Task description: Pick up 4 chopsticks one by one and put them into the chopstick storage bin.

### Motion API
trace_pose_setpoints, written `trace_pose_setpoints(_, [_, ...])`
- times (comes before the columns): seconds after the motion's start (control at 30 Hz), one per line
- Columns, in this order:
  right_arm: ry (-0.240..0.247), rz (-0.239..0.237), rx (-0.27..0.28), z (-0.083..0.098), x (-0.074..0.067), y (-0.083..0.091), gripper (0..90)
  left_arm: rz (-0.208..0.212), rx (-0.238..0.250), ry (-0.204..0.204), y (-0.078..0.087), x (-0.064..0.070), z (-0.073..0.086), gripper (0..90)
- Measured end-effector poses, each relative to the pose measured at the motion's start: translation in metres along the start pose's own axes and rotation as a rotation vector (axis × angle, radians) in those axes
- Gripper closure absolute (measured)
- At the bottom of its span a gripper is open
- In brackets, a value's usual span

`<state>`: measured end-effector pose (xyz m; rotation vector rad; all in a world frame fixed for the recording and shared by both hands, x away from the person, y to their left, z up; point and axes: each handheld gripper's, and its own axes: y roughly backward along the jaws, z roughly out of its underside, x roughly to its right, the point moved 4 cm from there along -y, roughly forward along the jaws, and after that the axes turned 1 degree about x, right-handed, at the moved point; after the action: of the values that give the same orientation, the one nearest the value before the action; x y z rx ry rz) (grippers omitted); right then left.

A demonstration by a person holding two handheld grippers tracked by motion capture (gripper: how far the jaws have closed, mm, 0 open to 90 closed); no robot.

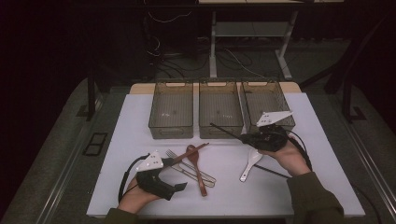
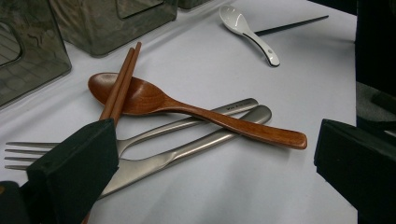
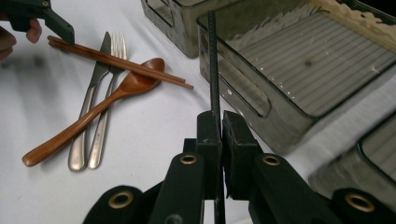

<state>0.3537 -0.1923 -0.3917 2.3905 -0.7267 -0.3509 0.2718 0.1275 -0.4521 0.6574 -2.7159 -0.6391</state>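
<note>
- The right hand-held gripper (image 1: pixel 243 136) was over the right part of the desk (image 1: pixel 303 186), just in front of the bins, its jaws pressed together on a black chopstick (image 3: pixel 213 70).
- The black chopstick ran from the jaws toward the far left, its tip near the front wall of the middle bin (image 1: pixel 220 109). In the right gripper view it stood up from the jaws across the near wall of a bin.
- A second black chopstick (image 2: pixel 292 25) lay flat on the desk beside the white spoon (image 1: pixel 249 164), near the person's right hand (image 1: pixel 285 156).
- The left hand-held gripper (image 1: pixel 180 160) was at the near left of the desk with its jaws spread. One jaw was at the near end of the pair of brown chopsticks (image 2: pixel 122 79); whether it touched them could not be told.
- The brown chopsticks lay across the bowl of the wooden spoon (image 2: pixel 187 109).
- The wooden spoon lay crosswise over the handles of a metal fork (image 2: pixel 140 137) and a metal knife (image 2: pixel 187 151), near the middle of the desk.
- Three grey bins stood in a row at the far side of the desk: the left bin (image 1: pixel 172 112), the middle bin and the right bin (image 1: pixel 266 100).
</note>
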Motion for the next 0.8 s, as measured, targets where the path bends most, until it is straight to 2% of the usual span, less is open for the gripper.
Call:
trace_pose_setpoints(0.4, [0.009, 0.001, 0.002, -0.035, -0.005, -0.030, 85.4, 0.004, 0.008, 0.001, 0.001, 0.000, -0.001, 0.0])
trace_pose_setpoints(0.8, [0.003, 0.028, -0.008, -0.071, -0.006, -0.055, 85.4, 0.005, 0.009, 0.001, 0.001, 0.000, -0.001, 0.0])
